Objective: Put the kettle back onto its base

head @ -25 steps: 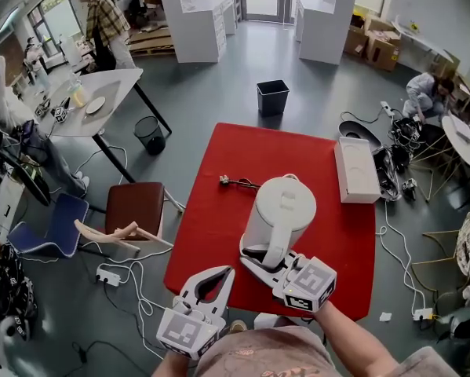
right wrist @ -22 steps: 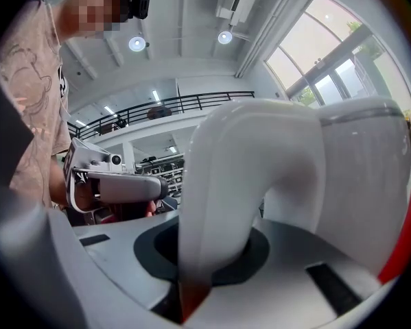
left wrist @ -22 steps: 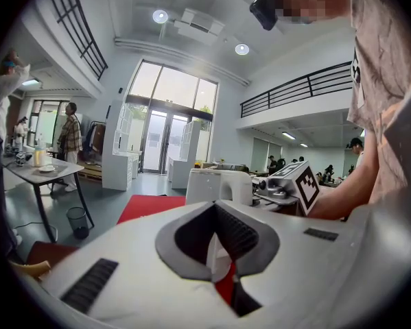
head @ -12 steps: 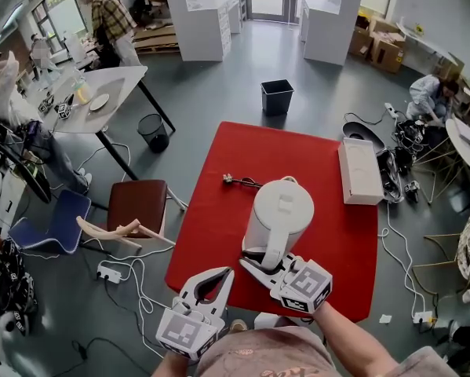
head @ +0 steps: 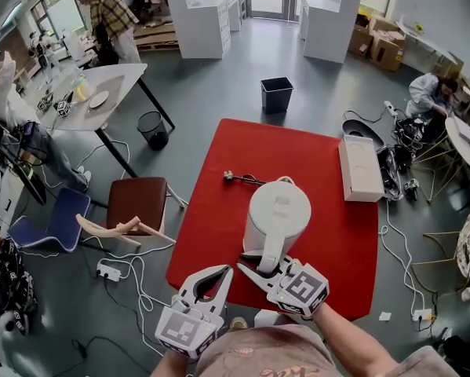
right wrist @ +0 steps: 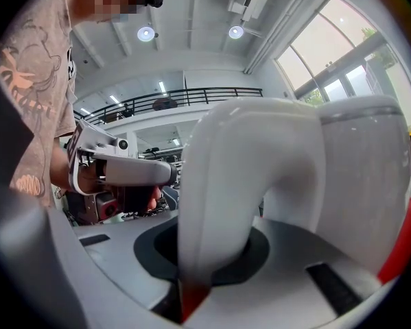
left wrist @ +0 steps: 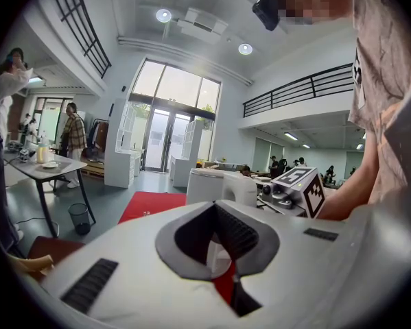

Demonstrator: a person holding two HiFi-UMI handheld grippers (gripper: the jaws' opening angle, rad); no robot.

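right gripper (head: 247, 262): pinches tall white plastic kettle (head: 275, 210) by handle for carrying | left gripper (head: 225, 274): pressed together, empty, spare | base: hidden

Red table (head: 258, 144) mid-floor, long white box (head: 358, 169) at its right edge, square black bin (head: 275, 95) beyond, brown chair (head: 136, 204) to the left, plaid-shirted person (head: 113, 22) far back.
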